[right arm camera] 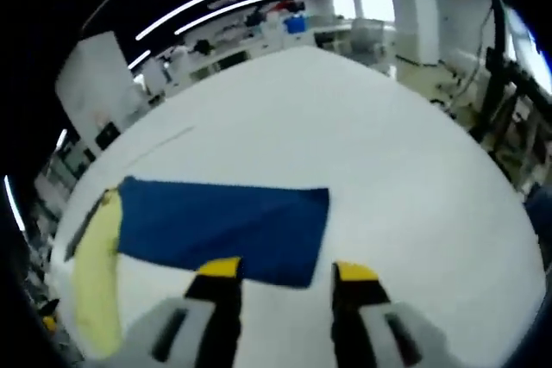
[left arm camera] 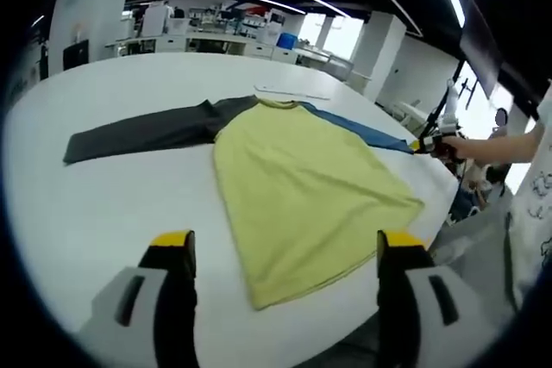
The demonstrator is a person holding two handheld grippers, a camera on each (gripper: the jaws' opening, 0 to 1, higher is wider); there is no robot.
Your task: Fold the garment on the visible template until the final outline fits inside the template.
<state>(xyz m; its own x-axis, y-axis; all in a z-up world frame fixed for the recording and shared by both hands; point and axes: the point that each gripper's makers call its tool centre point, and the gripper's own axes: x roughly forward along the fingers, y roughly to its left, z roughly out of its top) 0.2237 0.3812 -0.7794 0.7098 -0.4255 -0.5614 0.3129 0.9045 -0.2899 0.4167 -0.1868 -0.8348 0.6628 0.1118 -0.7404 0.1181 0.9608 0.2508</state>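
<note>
A long-sleeved shirt lies flat on the white table [left arm camera: 129, 204]: yellow-green body [left arm camera: 302, 187], dark grey sleeve [left arm camera: 138, 135] stretched left, blue sleeve [left arm camera: 366, 131] stretched right. My left gripper [left arm camera: 285, 243] hovers open over the shirt's near hem, its yellow-tipped jaws wide apart with nothing between them. A person's hand holds my right gripper [left arm camera: 429, 142] at the blue sleeve's end. In the right gripper view the blue sleeve [right arm camera: 224, 221] runs left to the yellow body [right arm camera: 95, 290], and its cuff corner reaches between the parted jaws of my right gripper [right arm camera: 287, 273].
A thin pale outline [left arm camera: 293, 92] lies on the table beyond the collar. The table's rounded right edge [left arm camera: 448, 178] runs close to the sleeve end. Desks, shelves and pillars [left arm camera: 379, 49] stand in the room behind. Bare tabletop [right arm camera: 388, 152] stretches past the cuff.
</note>
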